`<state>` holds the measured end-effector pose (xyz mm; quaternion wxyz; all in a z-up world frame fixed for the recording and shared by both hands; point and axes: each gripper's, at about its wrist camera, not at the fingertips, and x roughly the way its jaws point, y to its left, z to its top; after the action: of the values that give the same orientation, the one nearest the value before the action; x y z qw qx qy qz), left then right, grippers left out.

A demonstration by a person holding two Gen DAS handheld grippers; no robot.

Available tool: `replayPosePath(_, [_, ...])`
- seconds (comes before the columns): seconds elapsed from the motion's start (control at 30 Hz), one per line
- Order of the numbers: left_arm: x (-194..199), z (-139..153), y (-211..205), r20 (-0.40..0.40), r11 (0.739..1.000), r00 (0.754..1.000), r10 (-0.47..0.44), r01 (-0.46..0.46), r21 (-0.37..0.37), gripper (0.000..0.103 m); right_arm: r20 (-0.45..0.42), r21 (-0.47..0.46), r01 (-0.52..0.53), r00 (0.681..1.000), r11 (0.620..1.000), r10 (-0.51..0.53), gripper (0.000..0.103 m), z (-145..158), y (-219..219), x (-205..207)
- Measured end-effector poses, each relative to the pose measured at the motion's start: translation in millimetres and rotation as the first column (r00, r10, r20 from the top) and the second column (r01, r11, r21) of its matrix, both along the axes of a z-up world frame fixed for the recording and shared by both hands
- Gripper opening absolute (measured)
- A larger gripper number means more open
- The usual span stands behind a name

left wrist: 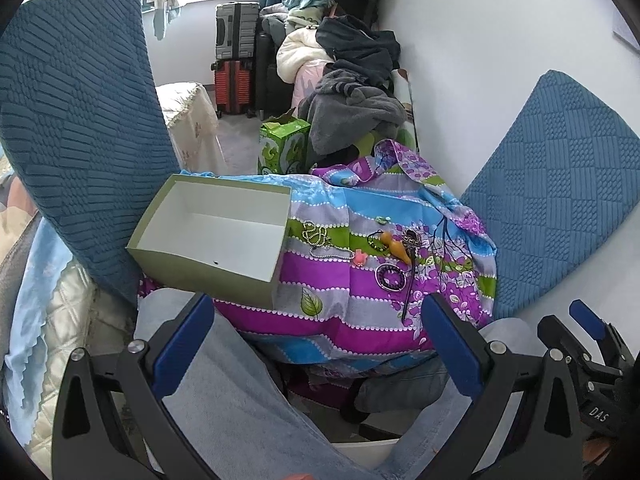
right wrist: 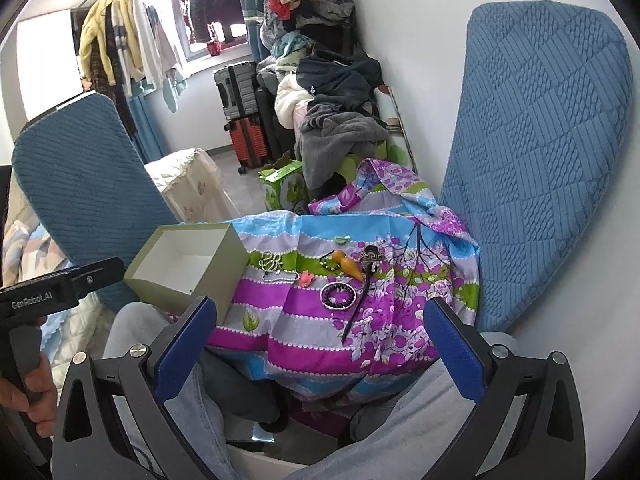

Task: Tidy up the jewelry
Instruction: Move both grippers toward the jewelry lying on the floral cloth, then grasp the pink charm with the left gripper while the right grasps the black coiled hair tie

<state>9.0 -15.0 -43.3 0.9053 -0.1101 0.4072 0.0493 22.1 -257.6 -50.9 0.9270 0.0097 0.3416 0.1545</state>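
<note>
Jewelry lying loose on a striped floral cloth [left wrist: 340,320], all of it placed here relative to the open green box [left wrist: 212,236] that is sitting empty at the cloth's left edge:

- bead chain [left wrist: 316,236], resting just beside the box's right wall
- pink charm [left wrist: 360,258], lying right of the chain
- orange pendant [left wrist: 396,246], lying further right, touching a dark cord
- black beaded bracelet [left wrist: 390,276], lying nearer the viewer than the pendant
- ornate dark pendant [left wrist: 412,240] with a long dark stick trailing toward the viewer, furthest from the box
- small green piece [left wrist: 384,220], lying beyond the pendant

Risks, as judged: the cloth is draping softly over an uneven seat, so a pinch is likely gathering fabric with a piece; the chain is apt to be slipping out or snagging the charm; the light box may be tipping if nudged

Left gripper [left wrist: 316,344] and right gripper [right wrist: 320,344] are both hovering low over the lap, well short of the cloth, pointing forward; jaws on each are standing spread wide, holding nothing
</note>
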Motion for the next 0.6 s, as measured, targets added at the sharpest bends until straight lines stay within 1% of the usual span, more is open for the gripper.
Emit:
replayPosePath(0.13, [-2.5, -1.7, -1.1, 0.002, 1.000, 1.000, -0.001, 0.001, 0.003, 0.103, 0.017, -0.006, 0.009, 1.000, 1.000, -0.009, 0.103, -1.0, -1.5, -5.6])
replayPosePath(0.2, [-0.4, -3.1, -1.0, 0.007, 1.000, 1.000, -0.010, 0.010, -0.015, 0.103, 0.025, 0.006, 0.015, 1.000, 1.000, -0.015, 0.103, 0.4, -3.8, -6.3])
replayPosePath(0.3, [5.5, -1.7, -2.9, 0.010, 1.000, 1.000, -0.023, 0.023, -0.010, 0.103, 0.027, 0.045, 0.031, 0.999, 0.999, -0.032, 0.103, 1.7, -11.5, -1.8])
replayPosePath(0.4, [13.0, -1.7, -4.0, 0.021, 0.999, 0.999, -0.031, 0.031, -0.016, 0.102, 0.028, 0.061, 0.042, 0.999, 0.997, -0.043, 0.102, 2.0, -16.7, 8.3])
replayPosePath(0.47, [21.1, -1.8, -6.4, 0.026, 0.999, 0.999, -0.042, 0.042, -0.017, 0.102, 0.026, 0.073, 0.045, 0.999, 0.996, -0.047, 0.094, 2.4, -20.1, 16.3])
replayPosePath(0.5, [24.8, -2.0, -8.1, 0.029, 0.999, 0.998, -0.048, 0.049, -0.018, 0.102, 0.028, 0.075, 0.046, 0.998, 0.996, -0.048, 0.092, 2.6, -21.5, 20.5])
replayPosePath(0.57, [33.2, -3.0, -12.2, 0.037, 0.998, 0.997, -0.064, 0.065, -0.020, 0.102, 0.028, 0.074, 0.049, 0.998, 0.996, -0.051, 0.084, 2.4, -22.7, 28.6])
replayPosePath(0.6, [37.7, -4.5, -14.2, 0.037, 0.997, 0.997, -0.073, 0.074, -0.022, 0.102, 0.029, 0.081, 0.049, 0.998, 0.996, -0.052, 0.082, 1.8, -24.3, 33.4])
